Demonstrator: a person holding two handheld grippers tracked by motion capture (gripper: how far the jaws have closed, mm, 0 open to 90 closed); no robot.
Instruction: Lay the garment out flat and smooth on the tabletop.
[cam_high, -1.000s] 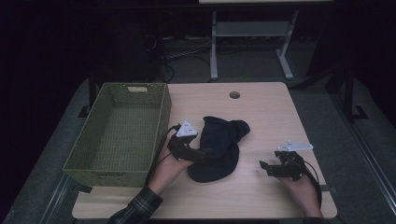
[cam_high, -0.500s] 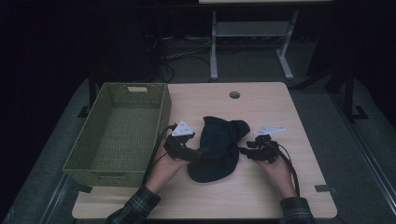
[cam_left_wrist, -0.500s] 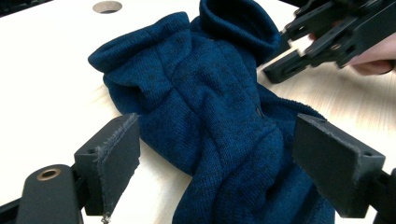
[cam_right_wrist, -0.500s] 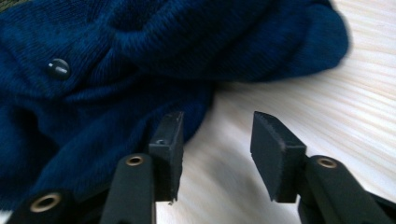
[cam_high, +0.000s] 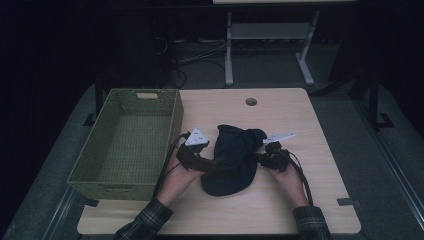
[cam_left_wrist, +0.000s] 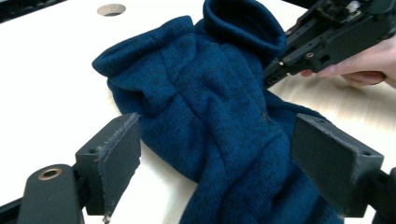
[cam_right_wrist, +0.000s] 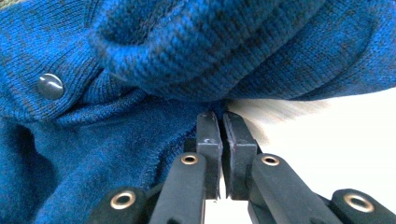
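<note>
Presently, from left to right: one green woven basket (cam_high: 125, 142) stands at the table's (cam_high: 280, 210) left edge; one left gripper (cam_high: 207, 162), jaws spread wide, straddles the near part of the garment without pressing it; one dark blue knitted garment (cam_high: 232, 160) lies crumpled mid-table, just right of the basket; one right gripper (cam_high: 261, 159), whose jaws have just been closing, is clenched on the garment's right edge. One round hole (cam_high: 251, 101) sits in the tabletop beyond. One button (cam_right_wrist: 50, 86) shows on the knit

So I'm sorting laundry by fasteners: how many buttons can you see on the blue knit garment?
1: a grey button on the blue knit garment, left of the right gripper. Folds may hide others.
</note>
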